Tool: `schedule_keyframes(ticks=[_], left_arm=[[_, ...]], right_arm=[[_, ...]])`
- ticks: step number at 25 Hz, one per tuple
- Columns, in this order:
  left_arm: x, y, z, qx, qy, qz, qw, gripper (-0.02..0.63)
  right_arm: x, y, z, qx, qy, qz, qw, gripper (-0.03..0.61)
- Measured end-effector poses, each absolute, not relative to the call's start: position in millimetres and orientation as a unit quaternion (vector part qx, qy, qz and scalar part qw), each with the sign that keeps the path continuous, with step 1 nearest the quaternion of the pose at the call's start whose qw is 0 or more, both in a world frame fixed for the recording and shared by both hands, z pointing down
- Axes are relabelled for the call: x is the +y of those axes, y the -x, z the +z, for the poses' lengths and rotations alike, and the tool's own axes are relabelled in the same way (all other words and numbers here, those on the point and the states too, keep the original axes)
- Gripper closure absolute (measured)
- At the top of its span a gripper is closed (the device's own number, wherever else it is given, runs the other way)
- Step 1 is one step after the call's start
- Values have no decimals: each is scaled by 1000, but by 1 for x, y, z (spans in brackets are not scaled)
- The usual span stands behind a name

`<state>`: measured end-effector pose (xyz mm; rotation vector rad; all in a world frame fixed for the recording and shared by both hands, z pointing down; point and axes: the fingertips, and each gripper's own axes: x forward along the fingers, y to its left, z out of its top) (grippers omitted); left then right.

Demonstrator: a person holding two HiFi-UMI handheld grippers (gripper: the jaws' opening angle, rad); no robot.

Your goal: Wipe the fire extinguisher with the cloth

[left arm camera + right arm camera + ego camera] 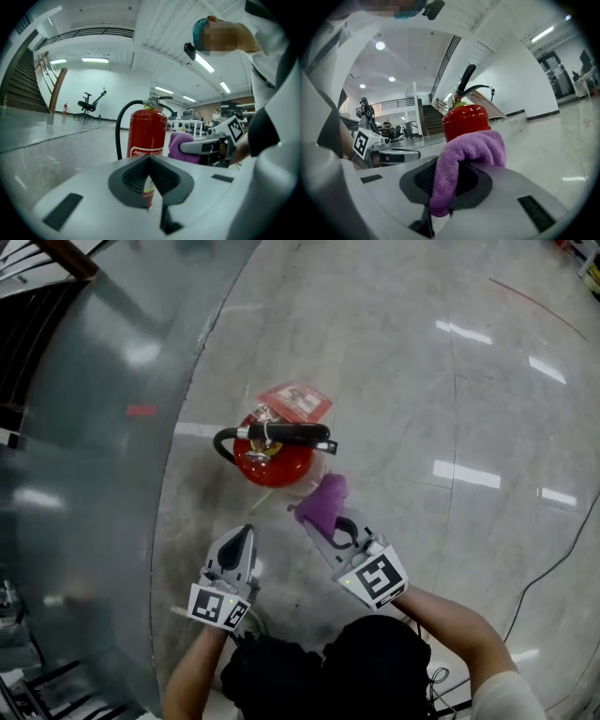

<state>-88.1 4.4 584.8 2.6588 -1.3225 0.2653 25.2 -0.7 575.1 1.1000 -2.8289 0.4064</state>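
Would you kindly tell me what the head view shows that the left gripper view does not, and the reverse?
Only the head view shows the red-and-white tag above the valve. Only the left gripper view shows an office chair far across the hall. Both show the fire extinguisher standing on the floor and the right gripper shut on the purple cloth close beside it.

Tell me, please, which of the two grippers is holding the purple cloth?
The right gripper: its jaws are clamped on the purple cloth, while the left gripper has nothing between its closed jaws.
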Motion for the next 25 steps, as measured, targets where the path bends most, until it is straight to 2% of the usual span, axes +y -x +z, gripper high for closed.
schedule_keyframes(ticks=[6,10,14,19,22,25], left_arm=[[-18,102,598,-380,-921,48,65,609],[-36,98,602,-338,-940,22,41,609],[-33,91,596,-273,-960,20,58,609],[-40,101,598,-255,-963,11,93,609],[-35,115,610,-258,-960,17,106,609],[-43,127,625,-280,-956,-2,84,609]], right_arm=[[-11,-10,608,-909,-401,109,39,523],[-14,-6,620,-896,-428,102,65,523],[-13,-13,620,-858,-492,126,78,523],[-21,-10,638,-839,-510,137,127,523],[-12,4,663,-829,-519,168,123,523],[-2,16,704,-818,-528,199,113,523]])
